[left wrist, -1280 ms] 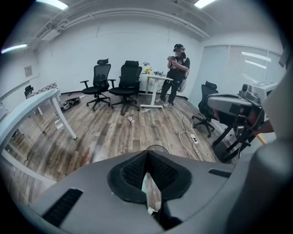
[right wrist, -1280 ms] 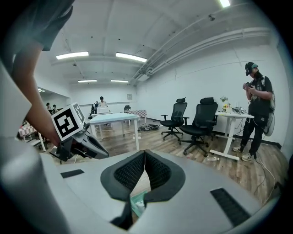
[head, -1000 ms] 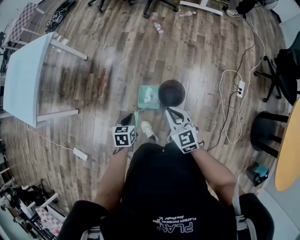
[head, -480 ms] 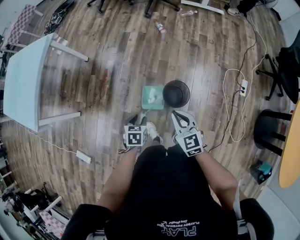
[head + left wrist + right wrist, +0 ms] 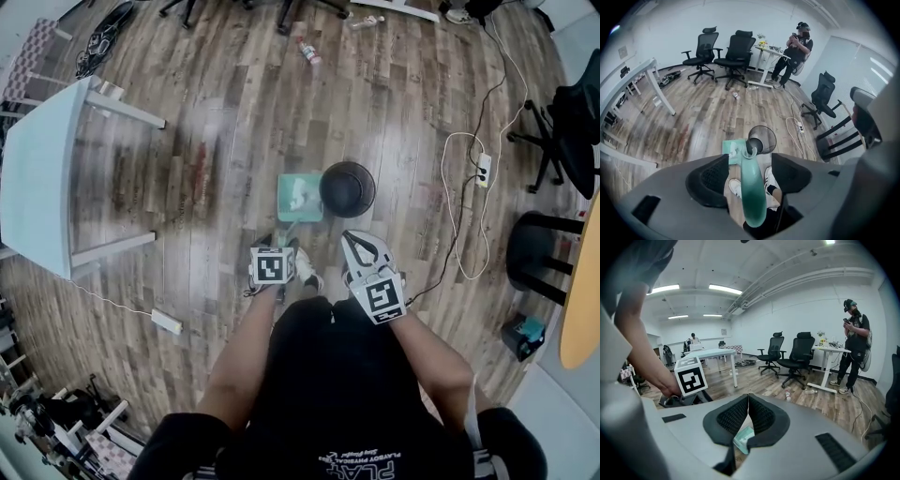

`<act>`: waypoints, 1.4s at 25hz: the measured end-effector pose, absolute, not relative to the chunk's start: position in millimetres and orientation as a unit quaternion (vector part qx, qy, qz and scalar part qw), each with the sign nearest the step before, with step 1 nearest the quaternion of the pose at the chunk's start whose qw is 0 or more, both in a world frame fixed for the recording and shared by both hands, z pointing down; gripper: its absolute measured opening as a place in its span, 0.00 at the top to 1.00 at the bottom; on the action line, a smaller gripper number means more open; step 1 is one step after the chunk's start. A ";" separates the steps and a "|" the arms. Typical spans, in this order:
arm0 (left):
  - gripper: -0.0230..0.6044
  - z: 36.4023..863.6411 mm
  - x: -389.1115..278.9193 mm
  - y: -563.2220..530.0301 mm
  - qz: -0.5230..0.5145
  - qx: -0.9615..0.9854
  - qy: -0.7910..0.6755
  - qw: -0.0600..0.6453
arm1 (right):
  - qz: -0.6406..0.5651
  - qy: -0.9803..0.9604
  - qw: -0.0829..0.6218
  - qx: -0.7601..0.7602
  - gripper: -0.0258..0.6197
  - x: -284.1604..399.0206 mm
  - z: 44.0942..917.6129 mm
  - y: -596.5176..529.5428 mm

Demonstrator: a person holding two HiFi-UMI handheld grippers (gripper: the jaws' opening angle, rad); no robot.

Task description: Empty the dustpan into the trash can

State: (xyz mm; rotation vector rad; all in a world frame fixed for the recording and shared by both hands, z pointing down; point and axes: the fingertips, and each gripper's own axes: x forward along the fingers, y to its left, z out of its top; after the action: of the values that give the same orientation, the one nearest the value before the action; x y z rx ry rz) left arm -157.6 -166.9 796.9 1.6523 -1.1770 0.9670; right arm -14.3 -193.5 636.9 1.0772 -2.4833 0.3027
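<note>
The dustpan [image 5: 300,197] is lying flat on the wooden floor [image 5: 216,112], touching or just beside the round black trash can [image 5: 347,187], a little ahead of the person's shoes. A white crumpled scrap [image 5: 296,193] is showing in its pan, so the emptying itself looks not yet done: the pan would need lifting and tipping over the can's rim. The left gripper [image 5: 750,171] is pointing steeply down over the teal handle [image 5: 753,192]. Its jaws have just been opening and are standing wide apart, with the handle running between them but neither pad pressing on it, so nothing is holding the dustpan. The right gripper [image 5: 748,416] is waiting beside it with its jaws pressed together on nothing.

As for writing, white lettering [image 5: 361,457] is showing upside down on the person's black shirt. Its small line seems to read "PLAYBOY PHYSICAL", and the bigger word below is running off the frame. The marker cubes [image 5: 270,267] are carrying only black-and-white squares. A bottle [image 5: 306,52] lying far off has a label too small to read.
</note>
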 end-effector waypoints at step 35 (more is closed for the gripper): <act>0.74 857.5 -150.6 -175.1 0.430 0.616 -0.484 0.450 | 0.149 -0.856 0.208 0.449 0.92 62.3 660.2 -193.8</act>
State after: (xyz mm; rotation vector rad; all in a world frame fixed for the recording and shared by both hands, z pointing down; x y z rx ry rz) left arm -150.6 -175.1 857.5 1.5222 -1.1957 1.0633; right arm 62.3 -193.8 660.2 1.2491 -2.3823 0.4143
